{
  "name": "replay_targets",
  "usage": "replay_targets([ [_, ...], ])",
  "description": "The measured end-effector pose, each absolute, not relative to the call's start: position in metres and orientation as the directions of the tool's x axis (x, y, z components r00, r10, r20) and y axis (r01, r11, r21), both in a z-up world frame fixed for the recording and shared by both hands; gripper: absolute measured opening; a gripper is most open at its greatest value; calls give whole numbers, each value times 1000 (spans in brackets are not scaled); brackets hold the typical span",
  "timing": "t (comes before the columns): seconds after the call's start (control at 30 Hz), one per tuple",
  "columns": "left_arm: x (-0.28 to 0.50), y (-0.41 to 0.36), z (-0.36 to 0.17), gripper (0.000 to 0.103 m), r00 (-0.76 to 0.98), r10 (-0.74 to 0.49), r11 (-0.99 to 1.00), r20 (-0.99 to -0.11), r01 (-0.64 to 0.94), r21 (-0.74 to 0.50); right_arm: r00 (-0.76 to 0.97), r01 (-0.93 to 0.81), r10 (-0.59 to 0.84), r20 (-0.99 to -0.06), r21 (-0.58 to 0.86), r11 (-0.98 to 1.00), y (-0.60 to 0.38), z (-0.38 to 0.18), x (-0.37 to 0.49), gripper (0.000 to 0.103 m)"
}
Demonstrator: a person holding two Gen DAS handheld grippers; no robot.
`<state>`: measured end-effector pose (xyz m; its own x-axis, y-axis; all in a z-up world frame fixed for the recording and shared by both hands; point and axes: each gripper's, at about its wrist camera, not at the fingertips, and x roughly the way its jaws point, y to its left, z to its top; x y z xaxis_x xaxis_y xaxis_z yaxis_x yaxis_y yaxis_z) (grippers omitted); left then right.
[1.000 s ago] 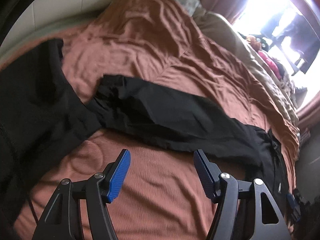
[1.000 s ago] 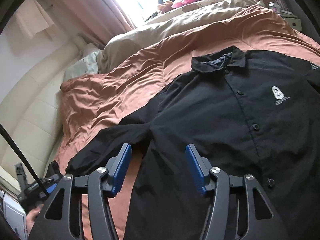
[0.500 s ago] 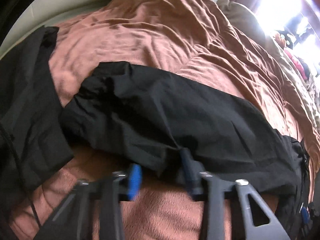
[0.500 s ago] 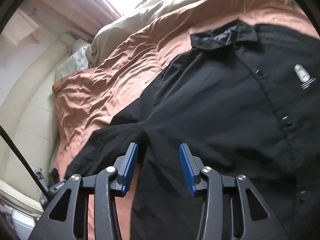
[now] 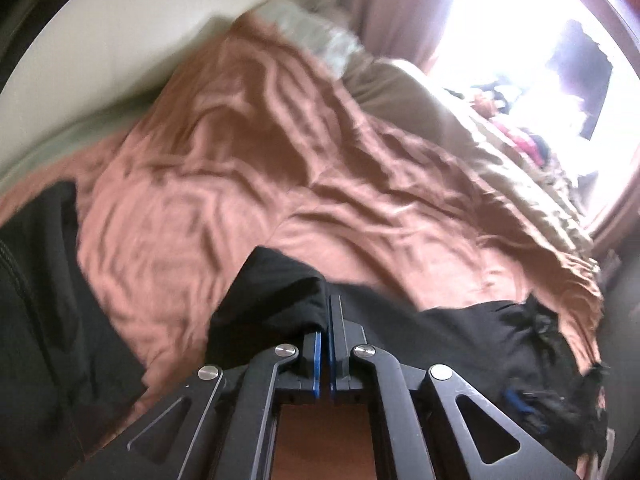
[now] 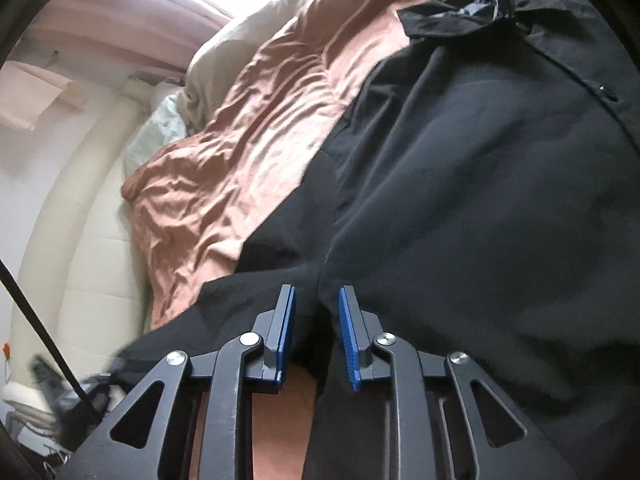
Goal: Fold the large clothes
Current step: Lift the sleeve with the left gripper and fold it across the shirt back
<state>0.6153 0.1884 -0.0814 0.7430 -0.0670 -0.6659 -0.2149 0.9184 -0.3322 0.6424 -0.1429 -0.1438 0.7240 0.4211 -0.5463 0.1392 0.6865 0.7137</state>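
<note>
A black button-up jacket [image 6: 500, 184] lies spread front-up on a bed, its collar [image 6: 472, 8] at the top right. My left gripper [image 5: 325, 312] is shut on the jacket's black sleeve [image 5: 276, 304], which bunches over the left finger and is lifted off the bedding. The rest of the sleeve [image 5: 472, 340] trails to the right. My right gripper [image 6: 316, 304] sits at the armpit where sleeve meets body. Its blue pads [image 6: 347, 332] stand narrowly apart with a fold of black cloth between them.
A rust-brown bedspread [image 5: 280, 168] covers the bed, with a beige duvet [image 5: 500, 152] and a pale pillow [image 6: 160, 132] toward the bright window [image 5: 540, 28]. A cream padded headboard [image 6: 80, 208] runs along the left. Another dark garment [image 5: 40, 300] lies at the left edge.
My left gripper closed on the sleeve and lifted it, with the view swinging upward. My right gripper moved down to the armpit and its fingers narrowed.
</note>
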Motion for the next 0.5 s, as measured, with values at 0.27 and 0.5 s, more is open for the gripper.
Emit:
replay_targets([
  [0.27,623,124,-13,1,806,-185,937,-563,-28,-348,679,166,425,-599,688,706,-140,-158,648,19],
  [0.5,624,54,32,1,810,-289,935,-511,124,-332,763,156,372,-528,710,687,-171,-125,577,20],
])
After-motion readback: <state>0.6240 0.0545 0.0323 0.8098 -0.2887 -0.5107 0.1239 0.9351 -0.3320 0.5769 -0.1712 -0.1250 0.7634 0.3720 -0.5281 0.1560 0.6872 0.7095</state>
